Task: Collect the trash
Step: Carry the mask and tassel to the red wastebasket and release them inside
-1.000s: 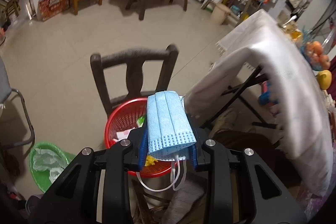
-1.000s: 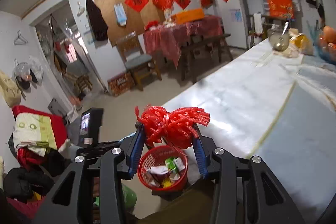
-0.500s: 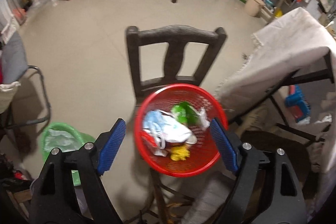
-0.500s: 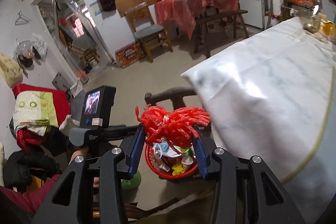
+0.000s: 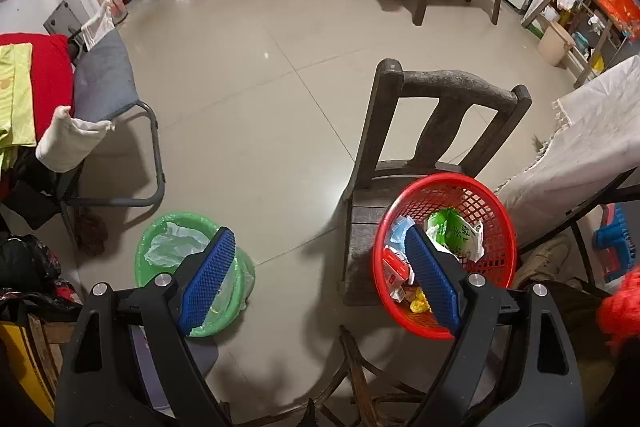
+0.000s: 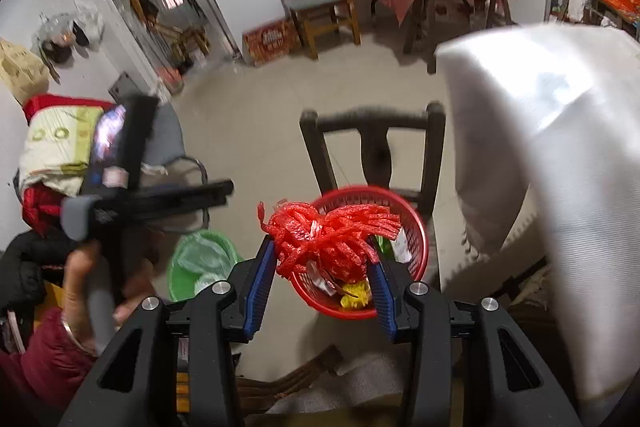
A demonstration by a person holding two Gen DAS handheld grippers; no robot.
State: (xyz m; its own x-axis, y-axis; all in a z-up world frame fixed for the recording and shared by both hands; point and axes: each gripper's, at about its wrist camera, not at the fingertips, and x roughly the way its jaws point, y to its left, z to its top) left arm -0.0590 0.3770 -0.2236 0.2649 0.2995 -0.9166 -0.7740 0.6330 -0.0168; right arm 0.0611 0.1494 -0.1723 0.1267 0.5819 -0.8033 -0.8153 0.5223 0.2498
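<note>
Basket (image 6: 416,227), red, sits on the chair (image 6: 372,131) just below and behind the right gripper (image 6: 322,263), which pinches red mesh netting (image 6: 328,239); the left gripper (image 5: 320,275) is opening, nothing between its jaws

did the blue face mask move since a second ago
Yes. It was clamped in the left hand-held gripper above the red basket; now it lies inside the basket, and the opening jaws hold nothing.

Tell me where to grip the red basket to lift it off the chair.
Grip the red basket by its rim on the near side, coming from above. The rim is thin and stands free, while the chair back blocks the far side and trash fills the middle.
</note>
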